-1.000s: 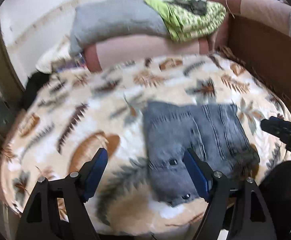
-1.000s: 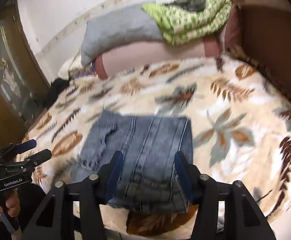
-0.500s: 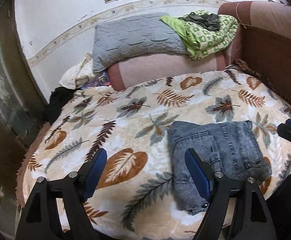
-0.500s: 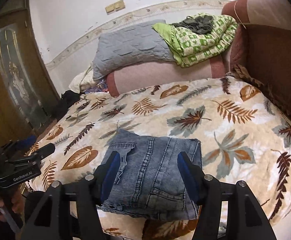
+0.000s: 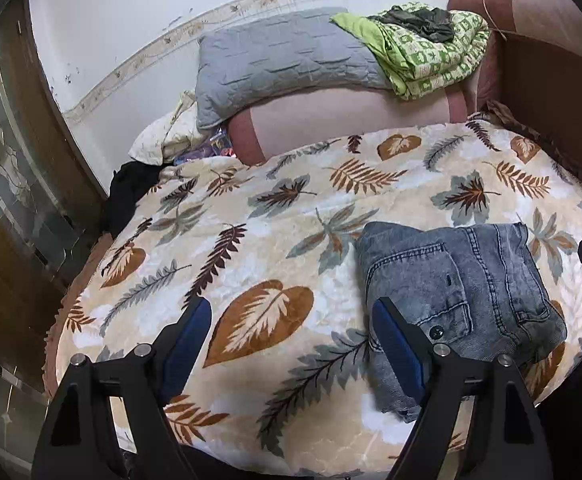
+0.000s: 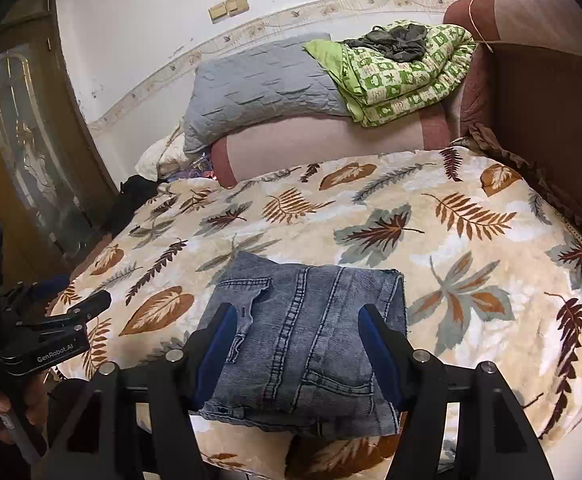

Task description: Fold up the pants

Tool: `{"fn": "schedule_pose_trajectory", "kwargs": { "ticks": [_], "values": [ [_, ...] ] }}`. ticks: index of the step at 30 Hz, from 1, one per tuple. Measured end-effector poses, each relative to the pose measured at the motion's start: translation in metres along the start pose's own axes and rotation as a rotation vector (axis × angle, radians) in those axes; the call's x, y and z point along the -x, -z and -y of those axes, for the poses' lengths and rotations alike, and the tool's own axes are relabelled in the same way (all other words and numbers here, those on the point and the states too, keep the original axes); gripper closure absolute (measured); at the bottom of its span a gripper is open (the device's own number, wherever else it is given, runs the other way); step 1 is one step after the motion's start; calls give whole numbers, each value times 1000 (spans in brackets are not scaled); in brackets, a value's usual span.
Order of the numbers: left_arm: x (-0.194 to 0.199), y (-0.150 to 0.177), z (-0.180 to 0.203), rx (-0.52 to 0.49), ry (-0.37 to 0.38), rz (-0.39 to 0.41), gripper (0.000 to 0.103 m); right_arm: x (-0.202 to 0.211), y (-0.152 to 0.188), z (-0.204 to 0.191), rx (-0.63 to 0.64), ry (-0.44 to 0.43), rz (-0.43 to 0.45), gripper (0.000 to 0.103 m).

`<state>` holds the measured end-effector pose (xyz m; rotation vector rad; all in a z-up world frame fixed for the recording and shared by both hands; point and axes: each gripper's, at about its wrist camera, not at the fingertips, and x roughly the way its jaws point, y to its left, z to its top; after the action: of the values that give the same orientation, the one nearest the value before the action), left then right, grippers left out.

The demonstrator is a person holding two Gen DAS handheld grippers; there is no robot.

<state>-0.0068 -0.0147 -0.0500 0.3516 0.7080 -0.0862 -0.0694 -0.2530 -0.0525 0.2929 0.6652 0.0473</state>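
Grey-blue jeans [image 5: 451, 280] lie folded into a compact block on the leaf-patterned blanket [image 5: 251, 240], near the bed's front edge. My left gripper [image 5: 291, 312] hovers open over bare blanket just left of the jeans, nothing between its fingers. In the right wrist view the folded jeans [image 6: 315, 344] sit below and ahead of my right gripper [image 6: 297, 314]. Its jaws are opening, the blue pads stand apart from the denim and do not press it. A hand holds the left gripper [image 6: 83, 292] off the bed's left corner.
A grey pillow [image 5: 283, 56], a green patterned quilt [image 5: 423, 56] and a pink bolster [image 5: 351, 120] lie along the far wall. A brown headboard [image 5: 551, 92] bounds the right side. A wooden door [image 5: 7, 200] stands left; dark clothing [image 5: 131, 188] hangs at the far left corner.
Both views have tilted up from the jeans, taking in more of the wall and bed. The jeans lie still, folded. The right jaws have spread a little wider.
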Motion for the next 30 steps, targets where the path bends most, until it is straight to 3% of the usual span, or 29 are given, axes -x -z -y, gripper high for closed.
{"fn": "schedule_pose_trajectory", "kwargs": {
  "ticks": [30],
  "values": [
    [-26,7,-3,7,11,-84,20,-19,4,6,-23,-4,-68,36]
  ]
}}
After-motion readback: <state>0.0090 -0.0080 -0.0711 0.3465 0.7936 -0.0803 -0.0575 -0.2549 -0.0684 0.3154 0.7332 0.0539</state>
